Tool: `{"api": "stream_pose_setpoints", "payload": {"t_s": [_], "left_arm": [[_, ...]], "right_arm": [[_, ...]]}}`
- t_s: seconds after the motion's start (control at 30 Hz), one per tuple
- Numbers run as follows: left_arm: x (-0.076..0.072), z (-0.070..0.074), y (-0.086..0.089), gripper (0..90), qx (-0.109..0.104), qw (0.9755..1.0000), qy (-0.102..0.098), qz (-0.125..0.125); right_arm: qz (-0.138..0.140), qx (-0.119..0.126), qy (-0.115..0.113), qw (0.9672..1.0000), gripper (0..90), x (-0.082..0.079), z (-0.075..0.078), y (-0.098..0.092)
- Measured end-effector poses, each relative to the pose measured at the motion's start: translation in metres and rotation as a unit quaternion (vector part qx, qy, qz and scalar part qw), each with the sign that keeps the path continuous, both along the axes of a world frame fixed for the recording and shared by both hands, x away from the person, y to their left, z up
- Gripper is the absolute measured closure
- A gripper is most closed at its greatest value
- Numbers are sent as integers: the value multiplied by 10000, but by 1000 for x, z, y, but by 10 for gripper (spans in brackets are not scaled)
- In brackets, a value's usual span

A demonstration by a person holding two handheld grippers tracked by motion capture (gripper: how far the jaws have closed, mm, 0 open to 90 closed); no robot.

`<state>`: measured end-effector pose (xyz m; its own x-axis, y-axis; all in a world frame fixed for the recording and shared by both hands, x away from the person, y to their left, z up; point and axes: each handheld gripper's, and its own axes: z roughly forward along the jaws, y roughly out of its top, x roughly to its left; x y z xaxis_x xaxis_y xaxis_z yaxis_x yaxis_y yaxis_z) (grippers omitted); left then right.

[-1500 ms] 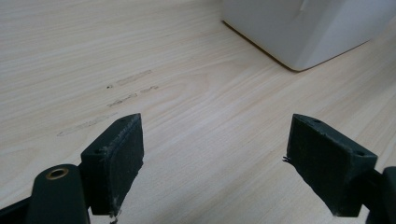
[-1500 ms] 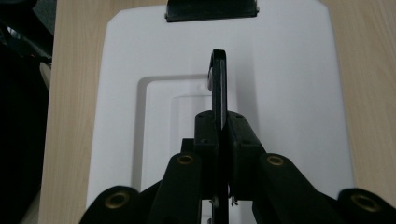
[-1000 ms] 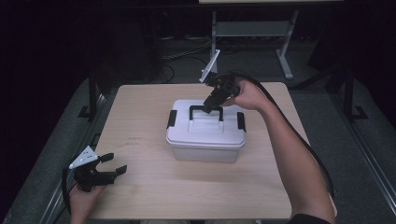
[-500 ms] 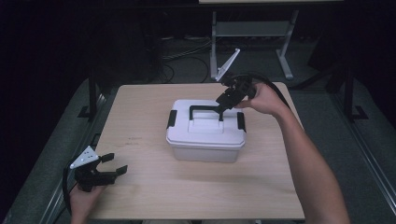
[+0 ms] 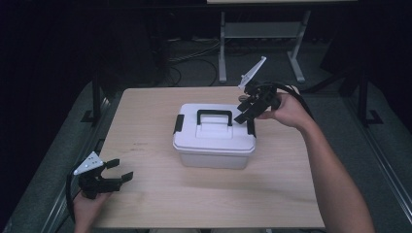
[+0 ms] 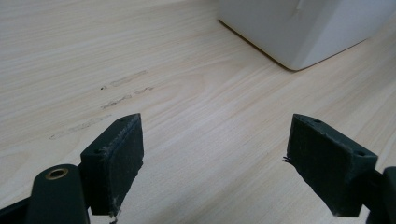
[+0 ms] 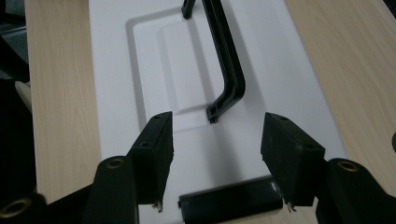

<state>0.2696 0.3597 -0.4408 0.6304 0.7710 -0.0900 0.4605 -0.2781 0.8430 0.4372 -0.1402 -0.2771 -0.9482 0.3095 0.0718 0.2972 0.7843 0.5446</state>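
A white lidded box (image 5: 214,145) stands in the middle of the wooden table (image 5: 145,116), its black handle (image 5: 214,115) raised upright. My right gripper (image 5: 243,115) hovers over the box's right end, just above the right-hand black latch (image 5: 250,127). In the right gripper view its jaws (image 7: 215,158) stand open and have just been opening, with nothing between them; the lid (image 7: 289,93), the handle (image 7: 229,70) and the latch (image 7: 229,200) lie below. My left gripper (image 5: 115,173) rests open near the table's front left corner, and its own view (image 6: 215,154) looks across bare wood to a box corner (image 6: 303,32).
A second black latch (image 5: 179,124) sits on the box's left end. Cables and a metal stand (image 5: 262,34) lie on the dark floor beyond the table's far edge. Bare wood surrounds the box on all sides.
The right gripper has moved away from the handle toward the box's right end, and its jaws stand wider. The handle stays upright. The left gripper has not moved.
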Motion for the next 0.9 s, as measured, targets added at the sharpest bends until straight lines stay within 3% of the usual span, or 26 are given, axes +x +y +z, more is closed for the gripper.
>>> {"api": "stream_pose_setpoints", "payload": {"t_s": [0.9], "left_arm": [[-1,0,0,181,7,10000,20,23]], "right_arm": [[-478,58,147,9987,396,-25,-21,-48]]}}
